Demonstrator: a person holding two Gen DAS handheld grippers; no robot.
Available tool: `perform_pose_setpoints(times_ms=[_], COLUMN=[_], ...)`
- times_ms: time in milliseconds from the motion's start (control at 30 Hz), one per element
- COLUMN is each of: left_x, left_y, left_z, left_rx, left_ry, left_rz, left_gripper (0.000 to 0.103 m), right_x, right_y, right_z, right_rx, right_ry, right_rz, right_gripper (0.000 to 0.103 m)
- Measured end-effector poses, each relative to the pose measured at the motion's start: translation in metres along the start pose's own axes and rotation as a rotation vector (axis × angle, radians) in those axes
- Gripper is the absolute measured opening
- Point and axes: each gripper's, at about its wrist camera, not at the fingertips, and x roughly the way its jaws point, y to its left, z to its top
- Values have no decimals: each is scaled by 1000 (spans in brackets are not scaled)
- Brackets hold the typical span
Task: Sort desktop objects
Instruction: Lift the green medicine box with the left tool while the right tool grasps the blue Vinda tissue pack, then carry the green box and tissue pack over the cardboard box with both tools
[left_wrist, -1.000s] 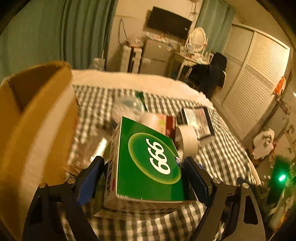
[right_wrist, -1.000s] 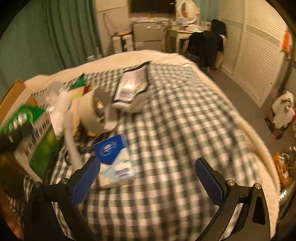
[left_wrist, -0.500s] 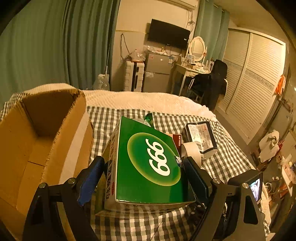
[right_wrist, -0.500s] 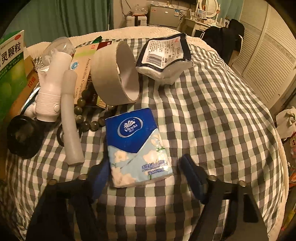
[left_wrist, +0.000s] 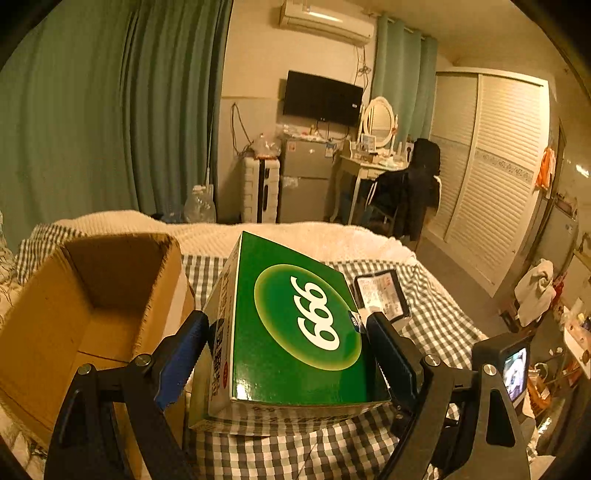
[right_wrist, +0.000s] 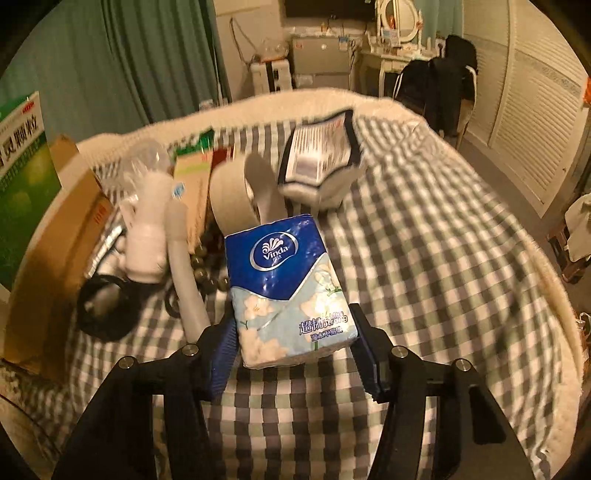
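The square green cardboard box (left_wrist: 295, 325) shows "999" upside down — the blue-and-white plastic tissue pack (right_wrist: 288, 291) reads "Vinda".

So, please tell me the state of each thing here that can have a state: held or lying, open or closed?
Green 999 medicine box: closed, held by the left gripper, raised above the bed.
Brown cardboard box: open, looks empty.
Blue Vinda tissue pack: sealed, between the closing jaws of the right gripper.
Beige tape roll: standing on edge.
White plastic tube: lying on the checked cover.
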Motion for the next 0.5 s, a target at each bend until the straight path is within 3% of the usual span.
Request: perform_pose_setpoints(times_ms=[500], left_x=[-73], left_y=[-1], left_z=[22], left_rx=[75], left_ry=[-147], left_rz=[9], left_gripper=[89], right_x=[-111], right_y=[-6], right_z=[20], right_rx=[76], right_ry=[-238], right_rz=[29], right_gripper=[55])
